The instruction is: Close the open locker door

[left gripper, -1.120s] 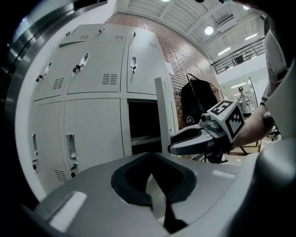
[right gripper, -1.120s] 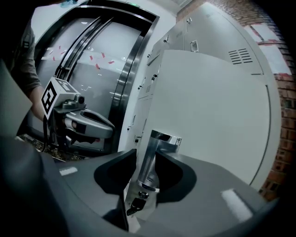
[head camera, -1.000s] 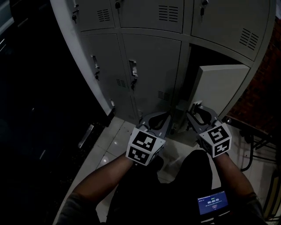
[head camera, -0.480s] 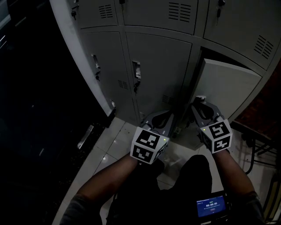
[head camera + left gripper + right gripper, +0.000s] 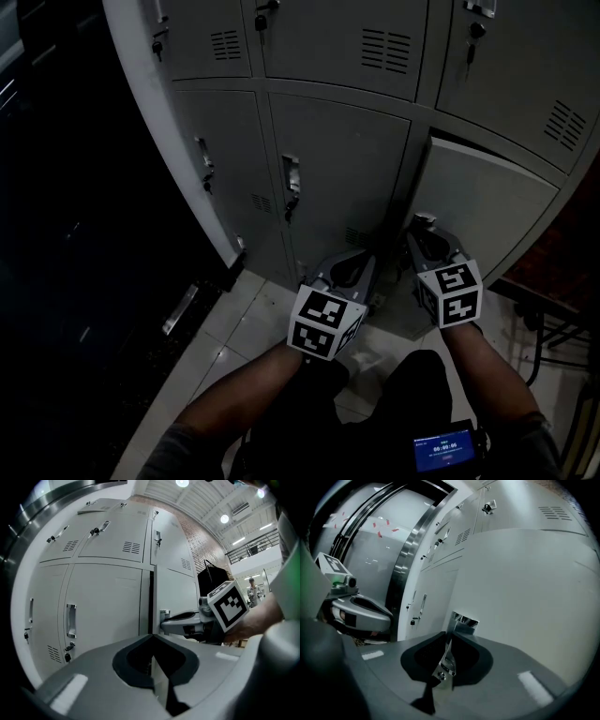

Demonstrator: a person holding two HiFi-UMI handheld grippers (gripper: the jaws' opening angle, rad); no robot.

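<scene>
the open locker door [image 5: 487, 202] sits in the bottom row of a bank of grey lockers [image 5: 337, 141], at the right end of what the head view shows. it is nearly shut but not flush. its left edge stands a little out from the frame, and a dark vertical gap [image 5: 151, 602] shows between that edge and the closed door beside it.

the right claw [image 5: 424, 227] is at that free edge, low on the door. its jaws have just been closing and now stand narrow. in the right gripper view their tips are pinched on the small metal handle [image 5: 464, 622] that sticks out at the door's edge. the pale face of the door fills the right half of that view.

the left claw [image 5: 354, 264] hangs just beside the right one, in front of the closed middle locker and apart from it. its jaws are together with nothing between them, and it points at the seam beside the gap. that neighbour's own pull handle [image 5: 292, 178] is higher up and untouched.

both forearms reach in from below, over a pale tiled floor [image 5: 253, 309]. a small lit screen [image 5: 445, 450] shows at the bottom edge of the head view.
</scene>
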